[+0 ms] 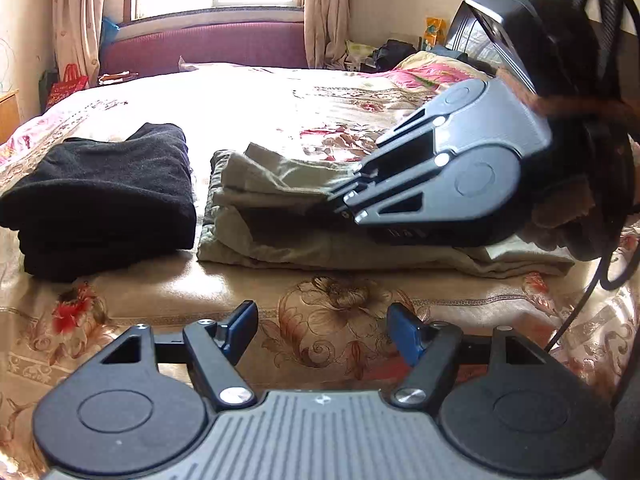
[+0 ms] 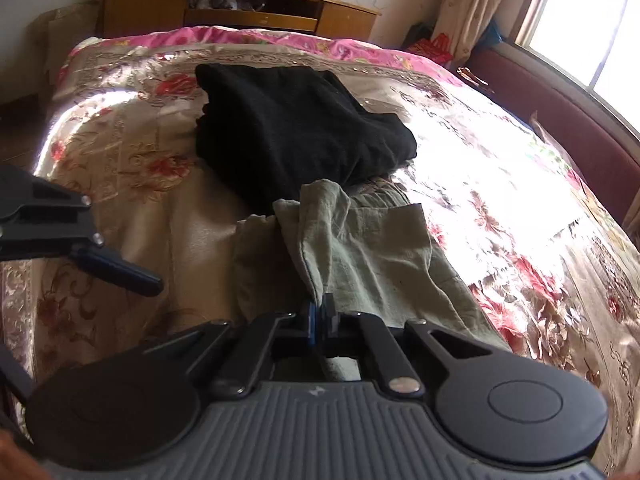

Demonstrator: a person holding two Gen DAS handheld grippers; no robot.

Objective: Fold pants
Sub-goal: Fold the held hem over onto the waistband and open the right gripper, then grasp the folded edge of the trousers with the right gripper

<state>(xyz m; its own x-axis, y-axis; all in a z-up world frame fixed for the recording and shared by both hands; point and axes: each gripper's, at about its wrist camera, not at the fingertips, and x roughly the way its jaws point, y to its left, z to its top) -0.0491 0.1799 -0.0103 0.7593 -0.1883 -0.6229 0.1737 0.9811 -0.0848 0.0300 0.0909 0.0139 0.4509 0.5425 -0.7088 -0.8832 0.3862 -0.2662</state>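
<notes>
Olive-green pants [image 1: 296, 220] lie partly folded on the bed, right of a folded black garment [image 1: 100, 200]. My right gripper [image 1: 346, 202] comes in from the right, and it is shut on a raised fold of the pants. In the right wrist view the same gripper [image 2: 320, 316] pinches a ridge of olive pants [image 2: 372, 252], with the black garment [image 2: 296, 120] just beyond. My left gripper [image 1: 324, 330] hovers open over the bedspread in front of the pants, with nothing between its fingers. One of its fingers [image 2: 120, 270] shows at the left of the right wrist view.
The bed carries a shiny floral cover [image 1: 340, 320] with pink edges. A maroon padded bench [image 1: 200, 44] runs under the window. A wooden cabinet [image 2: 240, 12] stands past the bed's far end. A black cable [image 1: 592, 280] hangs at the right.
</notes>
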